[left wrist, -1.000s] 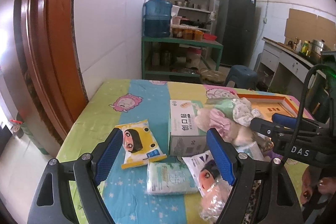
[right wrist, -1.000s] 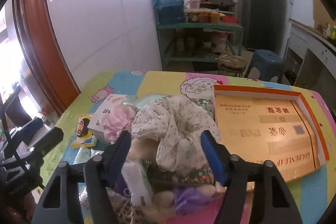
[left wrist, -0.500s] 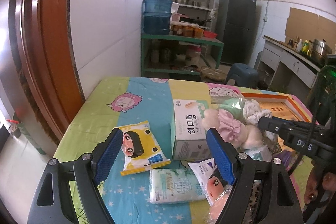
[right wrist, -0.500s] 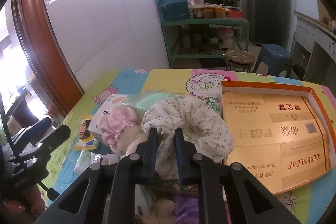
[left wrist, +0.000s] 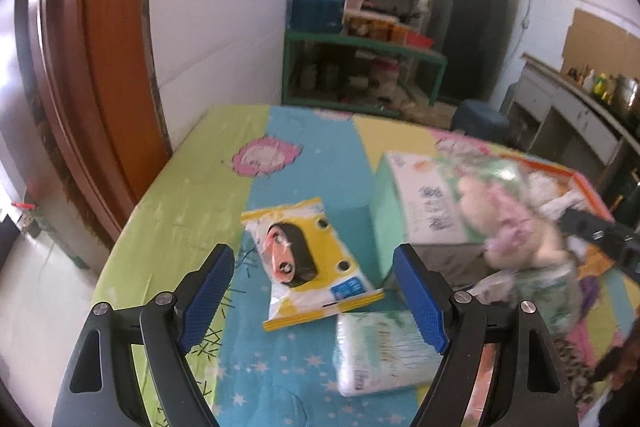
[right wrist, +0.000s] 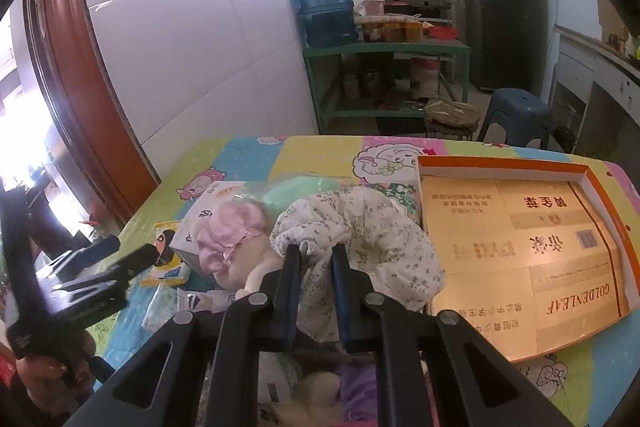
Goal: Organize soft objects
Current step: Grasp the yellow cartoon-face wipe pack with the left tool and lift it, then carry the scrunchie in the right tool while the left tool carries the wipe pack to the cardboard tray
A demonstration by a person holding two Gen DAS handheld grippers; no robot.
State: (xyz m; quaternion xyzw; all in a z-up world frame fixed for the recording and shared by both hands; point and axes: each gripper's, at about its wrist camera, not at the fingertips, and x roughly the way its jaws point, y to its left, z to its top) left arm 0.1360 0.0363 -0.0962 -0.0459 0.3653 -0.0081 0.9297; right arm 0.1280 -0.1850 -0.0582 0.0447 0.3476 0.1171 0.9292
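Observation:
My right gripper (right wrist: 315,259) is shut on a white floral cloth (right wrist: 372,227) at the top of a pile of soft things. A plush toy with a pink bonnet (right wrist: 230,231) lies just left of it; it also shows blurred in the left wrist view (left wrist: 516,227). My left gripper (left wrist: 312,295) is open and empty, hovering over a yellow tissue pack (left wrist: 308,259) and a white wipes pack (left wrist: 384,351). An open orange-rimmed cardboard box (right wrist: 520,251) lies right of the pile.
A white and green carton (left wrist: 420,203) lies on the cartoon-print tablecloth (left wrist: 192,195). A brown door frame (left wrist: 100,67) and white tiled wall stand left. A green shelf with a water jug (right wrist: 328,7), a blue stool (right wrist: 516,115) and a black fridge stand beyond the table.
My right gripper closed on the floral cloth and now holds it. My left gripper swung left, so the yellow pack now sits between its fingers.

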